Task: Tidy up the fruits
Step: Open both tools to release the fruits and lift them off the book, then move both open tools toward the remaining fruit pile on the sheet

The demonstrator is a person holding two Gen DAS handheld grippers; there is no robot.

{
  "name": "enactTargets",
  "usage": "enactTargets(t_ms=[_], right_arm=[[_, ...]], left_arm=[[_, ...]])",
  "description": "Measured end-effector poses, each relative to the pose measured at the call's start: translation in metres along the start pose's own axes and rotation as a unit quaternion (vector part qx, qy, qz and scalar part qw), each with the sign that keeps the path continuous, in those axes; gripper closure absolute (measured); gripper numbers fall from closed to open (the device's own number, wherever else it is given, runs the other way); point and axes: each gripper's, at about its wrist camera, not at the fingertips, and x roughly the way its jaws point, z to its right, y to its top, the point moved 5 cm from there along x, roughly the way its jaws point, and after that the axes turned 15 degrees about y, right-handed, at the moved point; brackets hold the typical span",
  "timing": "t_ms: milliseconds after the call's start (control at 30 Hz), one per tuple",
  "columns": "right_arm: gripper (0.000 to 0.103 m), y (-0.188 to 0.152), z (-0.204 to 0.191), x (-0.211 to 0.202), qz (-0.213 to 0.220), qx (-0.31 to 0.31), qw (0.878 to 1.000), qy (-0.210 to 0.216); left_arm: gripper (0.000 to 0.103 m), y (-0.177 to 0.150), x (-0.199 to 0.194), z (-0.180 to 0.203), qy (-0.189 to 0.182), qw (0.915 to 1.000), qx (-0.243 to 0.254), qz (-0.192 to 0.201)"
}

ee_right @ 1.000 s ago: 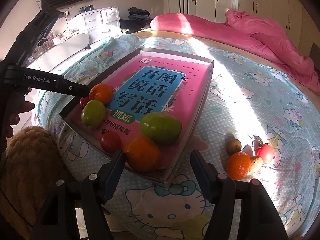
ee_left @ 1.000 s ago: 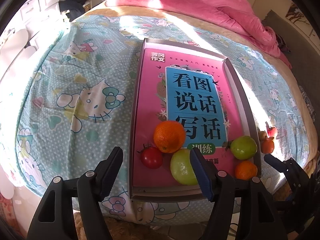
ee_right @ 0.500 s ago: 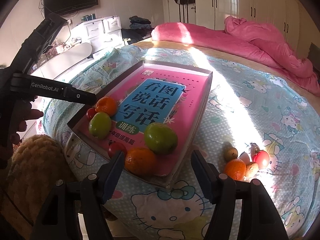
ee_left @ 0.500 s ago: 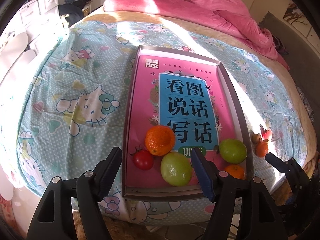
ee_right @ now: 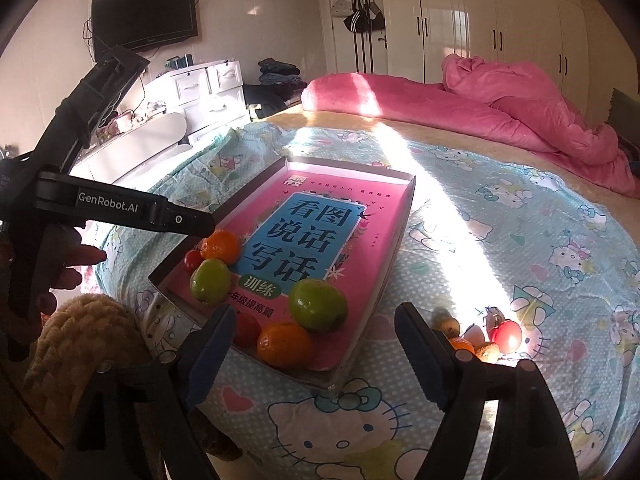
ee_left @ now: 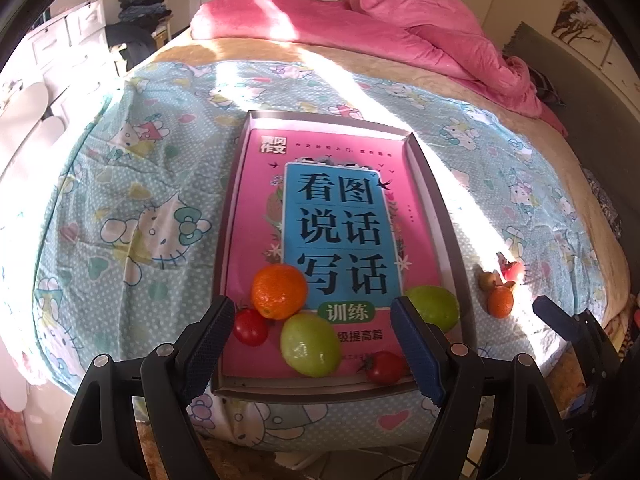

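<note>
A shallow grey tray (ee_left: 448,216) lies on a bed (ee_left: 132,184) covered with a light blue cartoon-cat sheet, and a pink book (ee_left: 340,216) with a blue title panel fills its floor. The fruit sits at the near end of the tray, on the book. In the left wrist view an orange (ee_left: 279,291) touches a small red tomato (ee_left: 250,327) and a green apple (ee_left: 309,345) at the near left, a second green apple (ee_left: 434,307) rests against the right wall, and a second tomato (ee_left: 385,367) lies by the near rim. The right wrist view also shows another orange (ee_right: 284,345) at the near corner, in front of a green apple (ee_right: 318,305). Outside the tray, on the sunlit sheet to its right, sits a small cluster: a loose orange (ee_left: 500,301), a red fruit (ee_left: 513,271) and a brownish one (ee_left: 486,279) I cannot identify. The left gripper (ee_left: 316,344) hovers over the near end of the tray; its blue-padded fingers (ee_left: 416,350) have just been opening and stand wide, gripping nothing. The right gripper (ee_right: 312,354) hangs above the tray's near corner; its fingers (ee_right: 208,354) too have just been spreading, wide apart and bare. A pink quilt (ee_right: 500,100) is heaped at the far end of the bed.
</note>
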Motion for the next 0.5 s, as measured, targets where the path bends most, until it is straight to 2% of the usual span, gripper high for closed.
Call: enactTargets(t_ms=[133, 500], right_arm=[[0.018, 0.003, 0.003, -0.009, 0.013, 0.004, 1.000, -0.001], [0.017, 0.007, 0.024, -0.039, 0.042, 0.027, 0.999, -0.021]], left_arm=[[0.022, 0.002, -0.006, 0.007, -0.008, 1.0000, 0.001, 0.004], [0.022, 0.005, -0.020, 0.045, -0.034, 0.9990, 0.025, 0.013]])
